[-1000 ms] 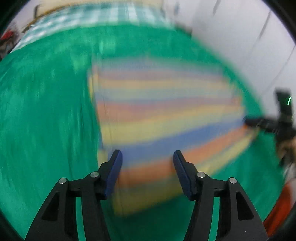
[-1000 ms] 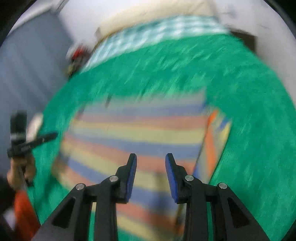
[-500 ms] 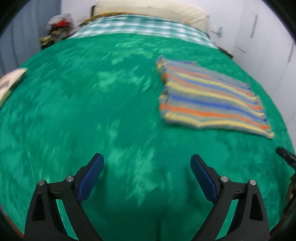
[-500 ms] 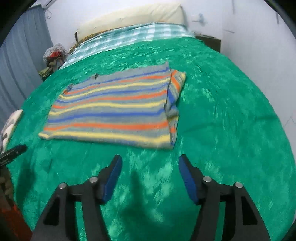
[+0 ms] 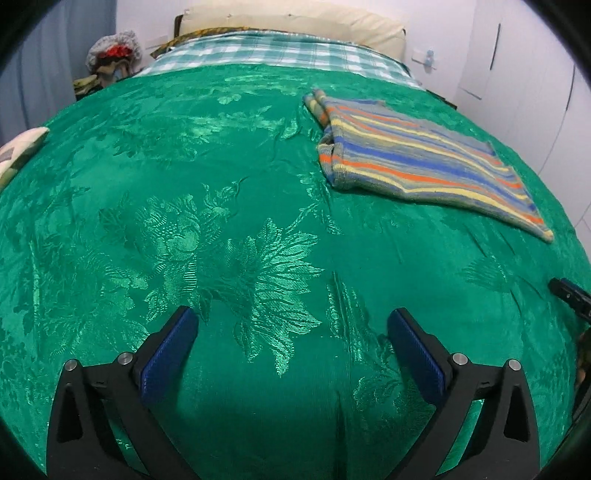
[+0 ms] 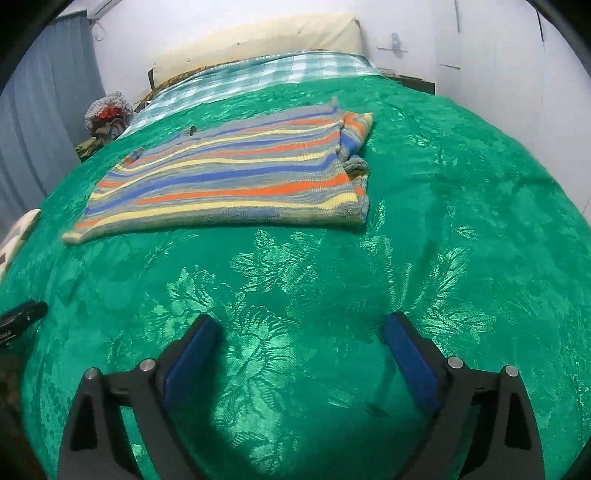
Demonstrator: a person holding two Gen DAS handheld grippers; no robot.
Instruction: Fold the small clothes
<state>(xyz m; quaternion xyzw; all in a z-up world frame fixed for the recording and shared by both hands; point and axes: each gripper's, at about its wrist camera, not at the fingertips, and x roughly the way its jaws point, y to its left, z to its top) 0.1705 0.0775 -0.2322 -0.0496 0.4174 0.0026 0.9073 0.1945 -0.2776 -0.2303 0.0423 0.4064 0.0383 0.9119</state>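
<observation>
A striped knit sweater (image 5: 417, 158) in grey, blue, orange and yellow lies folded flat on the green bedspread (image 5: 207, 206), at the upper right of the left wrist view. In the right wrist view the sweater (image 6: 236, 173) lies ahead, left of centre, with a sleeve tucked along its right edge. My left gripper (image 5: 291, 332) is open and empty, well back from the sweater. My right gripper (image 6: 301, 332) is open and empty, a short way in front of the sweater's near edge.
A checked sheet (image 5: 280, 51) and a cream pillow (image 5: 295, 22) lie at the head of the bed. A pile of clothes (image 5: 110, 59) sits at the far left. A pale cushion (image 5: 18, 151) lies on the left edge. White wardrobe doors (image 5: 524, 66) stand on the right.
Both grippers have pulled back from the sweater and opened wide. The sweater now lies untouched on the bedspread, further away in both views.
</observation>
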